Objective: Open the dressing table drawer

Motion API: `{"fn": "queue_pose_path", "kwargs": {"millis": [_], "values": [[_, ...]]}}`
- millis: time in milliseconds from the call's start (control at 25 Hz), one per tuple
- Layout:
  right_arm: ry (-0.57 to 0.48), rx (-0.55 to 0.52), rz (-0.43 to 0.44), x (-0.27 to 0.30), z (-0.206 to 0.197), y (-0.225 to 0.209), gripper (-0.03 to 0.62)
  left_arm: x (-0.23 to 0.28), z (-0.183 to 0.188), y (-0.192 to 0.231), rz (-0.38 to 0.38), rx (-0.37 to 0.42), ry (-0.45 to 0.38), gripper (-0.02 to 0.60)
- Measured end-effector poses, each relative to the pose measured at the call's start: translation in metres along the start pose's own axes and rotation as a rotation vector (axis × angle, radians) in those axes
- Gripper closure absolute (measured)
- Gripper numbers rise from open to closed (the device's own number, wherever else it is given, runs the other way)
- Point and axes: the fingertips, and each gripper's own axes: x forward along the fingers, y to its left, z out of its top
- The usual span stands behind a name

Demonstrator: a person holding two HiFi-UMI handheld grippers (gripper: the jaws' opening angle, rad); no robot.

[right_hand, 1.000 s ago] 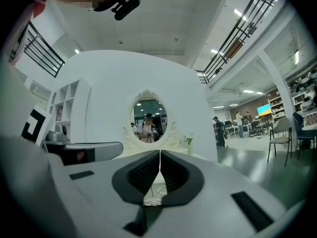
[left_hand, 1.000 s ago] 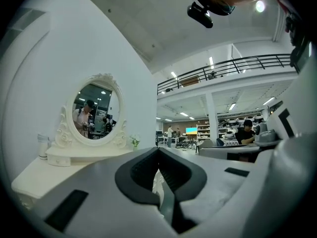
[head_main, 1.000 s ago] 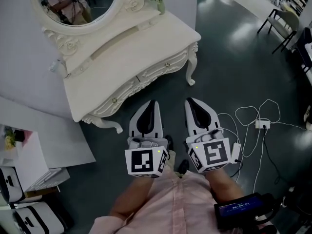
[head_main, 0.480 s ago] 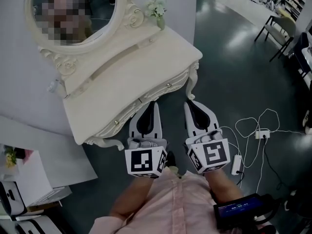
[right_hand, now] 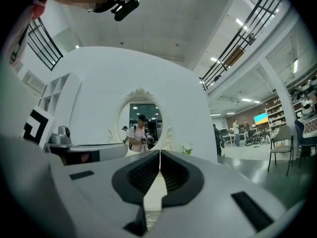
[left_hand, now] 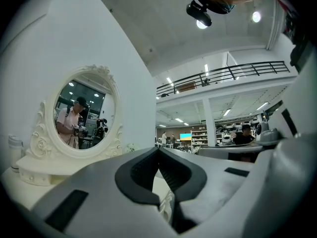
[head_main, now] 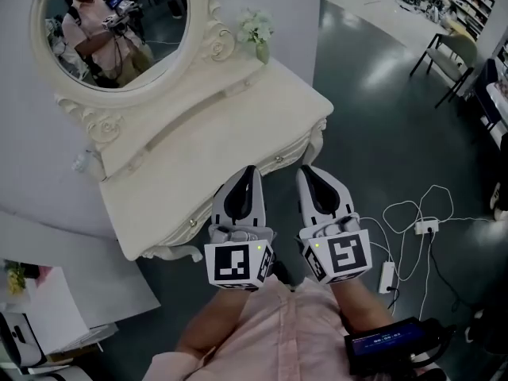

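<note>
Dressing table [head_main: 214, 133] edge just ahead, open floor [head_main: 373, 109] right (socket block [head_main: 426, 227] lying there)

One dressing table [head_main: 238, 117], one mirror [head_main: 111, 30], two grippers [head_main: 248, 171] [head_main: 306, 171].

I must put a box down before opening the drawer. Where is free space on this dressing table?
The tabletop is bare between the raised shelf under the mirror and the front edge. Only the far right corner, by the vase of flowers, is taken. Beside it, white cables cross the floor.
</note>
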Motion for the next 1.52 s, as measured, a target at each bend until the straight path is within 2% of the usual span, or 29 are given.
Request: {"fn": "queue_pose_path", "kwargs": {"millis": [320, 560, 1040, 1520], "values": [[0.055, 0.024, -0.058, 0.015, -0.022, -0.028, 0.574, 0.026, -0.028, 0.005, -0.023, -0.023, 0.065, 0.56], [0.07, 0.033, -0.048, 0.032, -0.029, -0.049, 0.574, 0.053, -0.037, 0.001, -0.018, -0.016, 0.085, 0.56], [0.09, 0.078, 0.037, 0.11, -0.037, -0.119, 0.574, 0.146, -0.052, 0.006, 0.066, 0.011, 0.131, 0.56], [0.04, 0.101, 0.15, 0.182, -0.016, -0.176, 0.574, 0.225, -0.037, 0.009, 0.173, 0.066, 0.1, 0.56]]}}
